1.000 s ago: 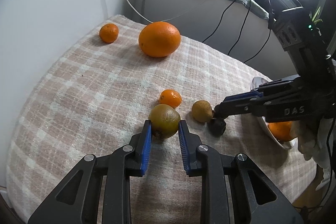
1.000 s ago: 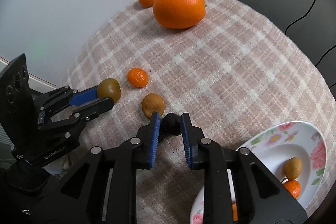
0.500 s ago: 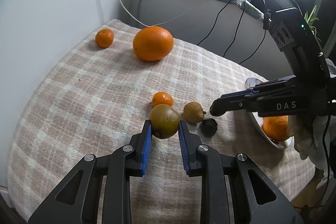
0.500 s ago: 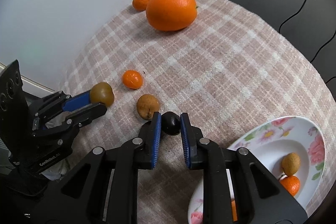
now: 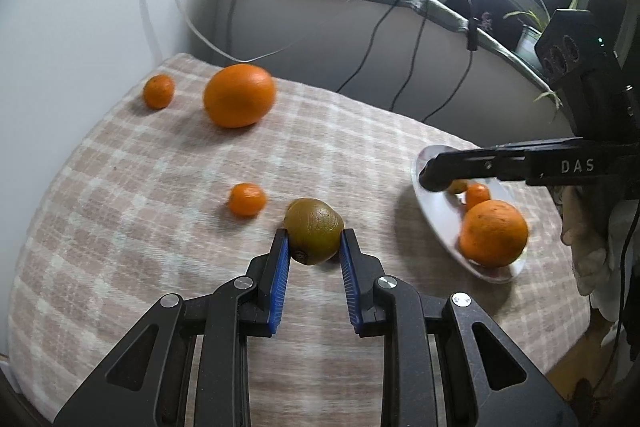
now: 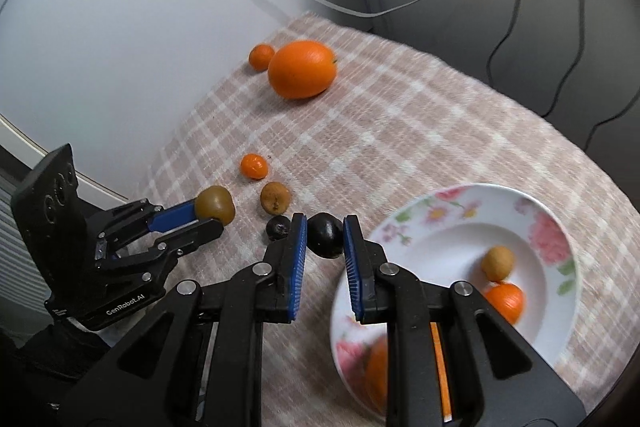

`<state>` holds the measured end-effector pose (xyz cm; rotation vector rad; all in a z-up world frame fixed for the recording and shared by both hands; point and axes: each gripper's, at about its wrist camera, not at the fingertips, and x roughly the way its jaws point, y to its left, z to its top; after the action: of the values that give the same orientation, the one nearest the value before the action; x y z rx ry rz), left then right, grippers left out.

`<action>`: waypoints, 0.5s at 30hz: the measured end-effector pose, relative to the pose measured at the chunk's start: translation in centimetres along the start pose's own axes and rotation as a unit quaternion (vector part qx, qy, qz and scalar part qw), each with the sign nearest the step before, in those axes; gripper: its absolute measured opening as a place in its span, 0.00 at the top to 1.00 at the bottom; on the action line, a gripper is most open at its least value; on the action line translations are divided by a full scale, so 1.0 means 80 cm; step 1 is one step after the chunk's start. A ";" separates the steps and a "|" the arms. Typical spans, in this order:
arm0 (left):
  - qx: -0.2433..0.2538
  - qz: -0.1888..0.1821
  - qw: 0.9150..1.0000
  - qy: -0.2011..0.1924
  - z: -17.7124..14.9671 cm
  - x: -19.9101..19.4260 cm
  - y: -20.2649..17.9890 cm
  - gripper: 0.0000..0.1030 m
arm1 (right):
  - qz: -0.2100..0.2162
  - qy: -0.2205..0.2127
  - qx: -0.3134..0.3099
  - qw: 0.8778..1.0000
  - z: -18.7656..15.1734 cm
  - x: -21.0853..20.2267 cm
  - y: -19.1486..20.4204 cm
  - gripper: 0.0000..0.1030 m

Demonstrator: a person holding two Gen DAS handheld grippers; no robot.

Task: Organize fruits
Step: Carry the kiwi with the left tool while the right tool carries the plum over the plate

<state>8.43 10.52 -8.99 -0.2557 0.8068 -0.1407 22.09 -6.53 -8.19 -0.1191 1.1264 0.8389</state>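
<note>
My left gripper (image 5: 314, 245) is shut on a brown-green kiwi (image 5: 316, 229) and holds it just above the checked cloth (image 5: 160, 227). The right wrist view shows that same kiwi (image 6: 215, 203) in the left gripper (image 6: 212, 217). My right gripper (image 6: 325, 239) is shut on a small dark round fruit (image 6: 325, 235), beside the near-left rim of the flowered plate (image 6: 552, 235). In the left wrist view, the right gripper (image 5: 432, 179) hangs over the plate (image 5: 436, 215). The plate holds a big orange (image 5: 493, 233), a mandarin (image 6: 503, 301) and a small tan fruit (image 6: 497, 261).
On the cloth lie a large orange (image 6: 302, 69), a small mandarin (image 6: 261, 57), another mandarin (image 6: 253, 166), a small brown fruit (image 6: 275, 197) and a second dark fruit (image 6: 279, 227). Cables (image 5: 412, 67) hang behind the table. A wall (image 6: 120, 27) borders it on the left.
Both grippers have risen with their fruit. The right one carried the dark fruit off the cloth toward the plate. The left one lifted the kiwi and shifted right.
</note>
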 end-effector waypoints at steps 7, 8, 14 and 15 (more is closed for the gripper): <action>0.013 -0.015 1.000 0.000 0.002 0.002 -0.027 0.77 | -0.023 -0.049 0.017 0.998 -0.021 -0.055 -0.026 0.81; 0.015 -0.018 1.000 0.000 0.003 0.002 -0.031 0.77 | -0.026 -0.056 0.023 0.998 -0.026 -0.064 -0.032 0.81; 0.024 -0.031 0.999 0.001 0.006 0.011 -0.052 0.77 | -0.052 -0.080 0.038 0.995 -0.055 -0.099 -0.056 0.81; 0.026 -0.034 0.999 0.003 0.007 0.013 -0.056 0.77 | -0.055 -0.083 0.041 0.994 -0.061 -0.103 -0.060 0.81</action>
<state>9.42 6.10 -8.11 -0.2342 0.7989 -0.2251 20.21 -16.60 -5.10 -0.0420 0.9866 0.6904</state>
